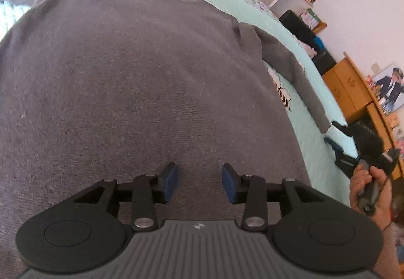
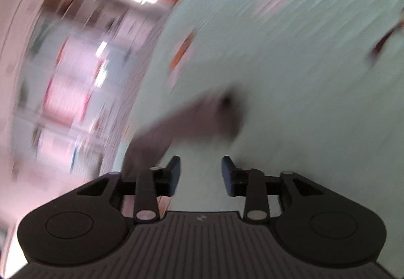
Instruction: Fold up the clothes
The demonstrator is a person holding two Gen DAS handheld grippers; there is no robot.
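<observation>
Grey sweater (image 1: 131, 72) lies flat on mint bedspread (image 1: 285, 34) | left gripper (image 1: 200, 183) above hem, jaws spread, empty | right gripper (image 2: 201, 174) over blurred bedspread, jaws spread, empty

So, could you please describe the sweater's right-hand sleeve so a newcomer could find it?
On the mint bedspread lies a grey sweater. Its sleeve runs down the bed's right side, beside a bee print. It is the only narrow grey strip lying apart from the body.
</observation>
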